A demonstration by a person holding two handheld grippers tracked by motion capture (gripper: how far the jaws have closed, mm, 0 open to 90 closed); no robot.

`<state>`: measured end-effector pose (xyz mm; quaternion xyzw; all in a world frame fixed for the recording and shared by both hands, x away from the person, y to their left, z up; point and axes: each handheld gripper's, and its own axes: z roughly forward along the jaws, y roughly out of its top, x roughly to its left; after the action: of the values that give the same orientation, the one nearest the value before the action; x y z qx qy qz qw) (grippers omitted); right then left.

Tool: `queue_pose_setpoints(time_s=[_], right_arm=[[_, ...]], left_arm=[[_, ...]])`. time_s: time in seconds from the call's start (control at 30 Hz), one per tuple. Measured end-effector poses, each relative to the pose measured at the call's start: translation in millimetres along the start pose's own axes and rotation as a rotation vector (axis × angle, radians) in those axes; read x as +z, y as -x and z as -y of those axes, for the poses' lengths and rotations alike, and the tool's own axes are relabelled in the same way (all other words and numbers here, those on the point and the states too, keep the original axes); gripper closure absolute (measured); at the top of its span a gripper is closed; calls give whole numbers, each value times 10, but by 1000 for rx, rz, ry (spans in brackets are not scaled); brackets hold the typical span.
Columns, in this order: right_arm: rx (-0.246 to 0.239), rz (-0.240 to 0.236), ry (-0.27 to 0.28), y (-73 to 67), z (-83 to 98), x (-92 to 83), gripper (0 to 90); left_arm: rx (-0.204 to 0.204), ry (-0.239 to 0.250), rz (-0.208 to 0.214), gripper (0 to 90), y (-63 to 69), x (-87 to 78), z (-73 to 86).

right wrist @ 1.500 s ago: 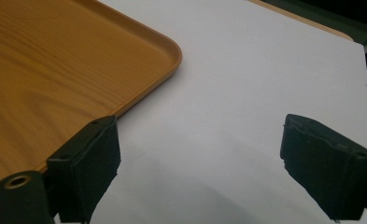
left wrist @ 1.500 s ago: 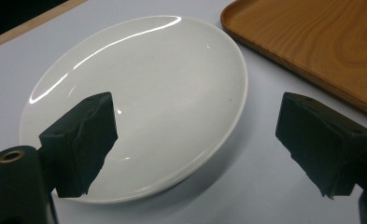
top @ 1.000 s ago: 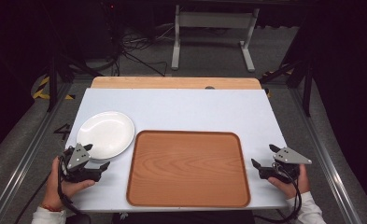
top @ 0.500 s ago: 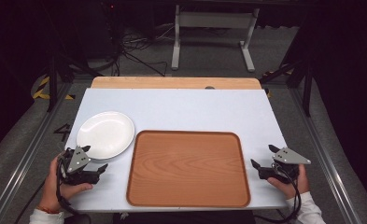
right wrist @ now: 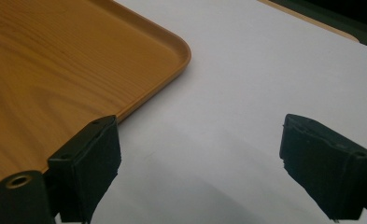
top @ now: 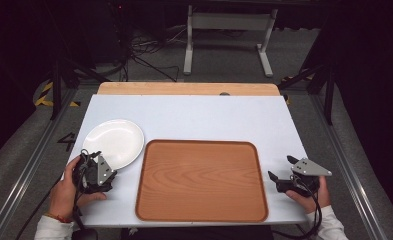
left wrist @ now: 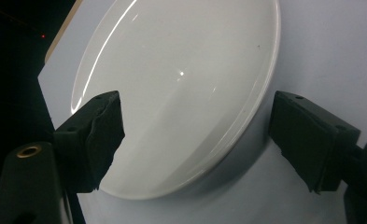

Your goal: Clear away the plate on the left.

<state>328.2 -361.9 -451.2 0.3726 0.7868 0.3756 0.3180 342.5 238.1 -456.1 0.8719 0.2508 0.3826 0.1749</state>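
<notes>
White table: left gripper fingers wide, just closing slightly, straddling plate rim; right gripper fingers wide, empty.

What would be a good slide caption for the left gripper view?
The left gripper, jaws open and just closing a little, straddles the near rim of a white plate on the table.

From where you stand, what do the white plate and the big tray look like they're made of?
The plate looks like glazed ceramic, though hard plastic is possible: it is smooth, white and glossy, with a bright highlight and sheen along its rim. The tray looks like wood or a wood-print laminate: orange-brown with visible grain lines, a matte finish, a raised rim and rounded corners.
</notes>
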Motion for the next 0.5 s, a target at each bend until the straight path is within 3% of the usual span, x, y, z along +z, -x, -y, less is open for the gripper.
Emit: queue_pose_setpoints(time_s=[0.07,0.17,0.2,0.23,0.37,0.4,0.5], right_arm=[[-3,0,-3,-8,-3,4,129],[-4,1,-3,-9,-2,-1,129],[-2,1,-3,-5,0,-1,129],[1,-1,-5,0,6,4,130],[-2,-3,-9,0,12,10,131],[-2,-3,-7,-1,13,11,131],[0,-5,-9,7,17,10,131]], left_arm=[[52,-24,-29,207,24,17,-35],[98,-49,-55,231,47,31,-59],[133,-66,-78,234,64,45,-62],[135,-70,-86,252,80,46,-59],[159,-71,-86,302,93,47,-70],[184,-80,-73,311,106,40,-81],[226,-99,-48,468,129,34,-106]])
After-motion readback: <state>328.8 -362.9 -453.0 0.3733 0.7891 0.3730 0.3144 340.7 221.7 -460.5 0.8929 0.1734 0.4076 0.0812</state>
